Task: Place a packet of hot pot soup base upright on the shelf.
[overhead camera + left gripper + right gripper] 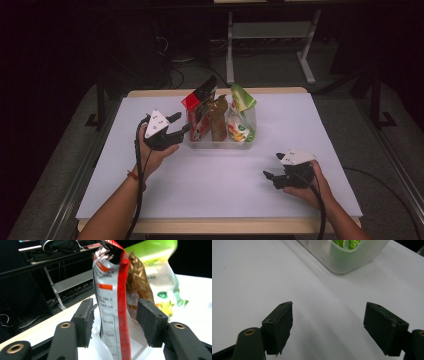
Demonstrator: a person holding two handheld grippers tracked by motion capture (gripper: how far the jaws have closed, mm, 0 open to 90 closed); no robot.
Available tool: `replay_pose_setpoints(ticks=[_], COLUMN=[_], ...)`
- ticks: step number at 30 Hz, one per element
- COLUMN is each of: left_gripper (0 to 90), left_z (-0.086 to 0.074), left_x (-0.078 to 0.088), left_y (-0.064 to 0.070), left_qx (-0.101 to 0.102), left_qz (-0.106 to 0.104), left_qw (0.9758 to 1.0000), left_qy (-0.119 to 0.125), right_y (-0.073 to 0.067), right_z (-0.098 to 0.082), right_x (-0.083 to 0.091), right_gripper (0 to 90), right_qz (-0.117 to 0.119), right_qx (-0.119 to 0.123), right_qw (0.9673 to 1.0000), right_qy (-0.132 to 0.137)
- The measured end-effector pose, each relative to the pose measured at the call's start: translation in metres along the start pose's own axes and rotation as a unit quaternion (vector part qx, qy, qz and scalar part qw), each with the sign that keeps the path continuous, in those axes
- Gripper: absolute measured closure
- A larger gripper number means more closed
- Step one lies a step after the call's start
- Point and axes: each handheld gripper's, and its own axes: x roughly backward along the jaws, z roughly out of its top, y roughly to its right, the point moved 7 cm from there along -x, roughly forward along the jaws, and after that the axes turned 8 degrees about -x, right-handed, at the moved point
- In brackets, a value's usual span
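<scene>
While the left gripper [113, 322] stands apart astride the red snack bag [112, 302] upright in the clear bin [220, 142], placing looks done; the right gripper [328, 327] rests wide apart, near that bin

Three pouches [220, 117] upright in tub [220, 145], far-centre of bench [210, 185]; left tool [181, 126] beside it, right tool [271, 166] near-right.

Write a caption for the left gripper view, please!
Open fingers either side of a red-and-white snack bag standing in a clear tub.
</scene>
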Motion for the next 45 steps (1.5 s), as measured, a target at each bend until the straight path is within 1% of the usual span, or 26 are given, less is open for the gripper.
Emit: replay_pose_setpoints(ticks=[4,5,6,7,10,12,14,16,19,22,24,27,28,29,31,33,35,36,37,38,39,40,41,43,44,45], left_gripper=[45.4,44.0,42.5,42.3,40.0,38.9,37.6,36.1,34.6,33.1,32.5,31.0,30.9,30.3,30.4,30.5,29.5,29.0,28.8,27.9,27.5,27.4,27.1,26.3,25.5,25.0], left_z=[-0.008,-0.011,-0.013,-0.015,-0.024,-0.029,-0.035,-0.042,-0.051,-0.061,-0.067,-0.074,-0.077,-0.081,-0.088,-0.092,-0.097,-0.100,-0.103,-0.105,-0.107,-0.108,-0.109,-0.112,-0.112,-0.113], left_x=[0.009,0.012,0.013,0.016,0.024,0.028,0.033,0.037,0.043,0.048,0.052,0.055,0.056,0.058,0.060,0.063,0.065,0.067,0.068,0.069,0.072,0.073,0.075,0.079,0.081,0.083], left_y=[0.003,0.004,0.004,0.004,0.003,0.003,0.002,0.002,0.001,0.000,0.000,-0.001,-0.002,-0.002,-0.002,-0.001,0.000,-0.001,-0.002,-0.002,-0.002,-0.002,-0.002,-0.003,-0.004,-0.005], left_qx=[-0.012,-0.015,-0.016,-0.023,-0.028,-0.027,-0.032,-0.033,-0.031,-0.032,-0.032,-0.030,-0.030,-0.029,-0.029,-0.033,-0.033,-0.034,-0.041,-0.044,-0.034,-0.030,-0.030,-0.024,-0.021,-0.017], left_qz=[-0.012,-0.016,-0.016,-0.015,-0.014,-0.017,-0.017,-0.023,-0.027,-0.030,-0.037,-0.042,-0.044,-0.046,-0.054,-0.059,-0.061,-0.056,-0.046,-0.046,-0.050,-0.049,-0.049,-0.049,-0.046,-0.042], left_qw=[0.9998,0.9997,0.9996,0.9994,0.9990,0.9989,0.9984,0.9980,0.9973,0.9963,0.9956,0.9946,0.9943,0.9938,0.9924,0.9916,0.9913,0.9910,0.9898,0.9894,0.9899,0.9901,0.9898,0.9900,0.9900,0.9905], left_qy=[-0.011,-0.013,-0.017,-0.022,-0.031,-0.036,-0.043,-0.049,-0.061,-0.074,-0.080,-0.090,-0.092,-0.097,-0.107,-0.110,-0.112,-0.117,-0.128,-0.131,-0.128,-0.128,-0.130,-0.130,-0.132,-0.130], right_y=[-0.001,-0.001,-0.002,-0.002,-0.002,-0.002,-0.002,-0.002,-0.003,-0.003,-0.003,-0.003,-0.003,-0.003,-0.001,0.001,0.003,0.004,0.005,0.006,0.007,0.008,0.008,0.010,0.011,0.012], right_z=[0.002,0.003,0.003,0.004,0.005,0.005,0.006,0.007,0.007,0.008,0.008,0.011,0.011,0.010,0.007,0.004,0.002,0.000,-0.001,-0.003,-0.004,-0.005,-0.006,-0.008,-0.009,-0.010], right_x=[0.001,0.002,0.003,0.004,0.005,0.007,0.008,0.009,0.010,0.009,0.008,0.008,0.008,0.008,0.009,0.012,0.014,0.016,0.017,0.019,0.020,0.022,0.023,0.027,0.028,0.029], right_gripper=[23.0,23.0,23.0,22.9,23.0,23.0,23.0,22.9,22.9,22.9,22.4,22.4,22.3,22.2,22.2,22.2,22.2,22.2,22.2,22.2,22.2,22.2,22.2,22.2,22.2,22.1], right_qz=[-0.007,-0.012,-0.012,-0.013,-0.019,-0.024,-0.027,-0.029,-0.032,-0.034,-0.036,-0.037,-0.035,-0.036,-0.044,-0.043,-0.046,-0.046,-0.046,-0.052,-0.054,-0.052,-0.053,-0.059,-0.060,-0.063], right_qx=[0.008,0.014,0.016,0.016,0.021,0.024,0.026,0.030,0.032,0.034,0.036,0.034,0.031,0.033,0.037,0.029,0.027,0.025,0.025,0.025,0.023,0.020,0.019,0.018,0.016,0.016], right_qw=[0.9999,0.9998,0.9998,0.9998,0.9996,0.9994,0.9993,0.9991,0.9990,0.9988,0.9987,0.9987,0.9989,0.9988,0.9983,0.9986,0.9986,0.9986,0.9986,0.9983,0.9983,0.9984,0.9983,0.9980,0.9979,0.9977], right_qy=[-0.001,-0.002,-0.002,-0.002,-0.001,-0.002,-0.002,-0.001,-0.003,-0.006,-0.009,-0.004,-0.003,-0.005,-0.006,-0.001,0.005,0.005,0.005,0.006,0.007,0.009,0.010,0.015,0.017,0.019])
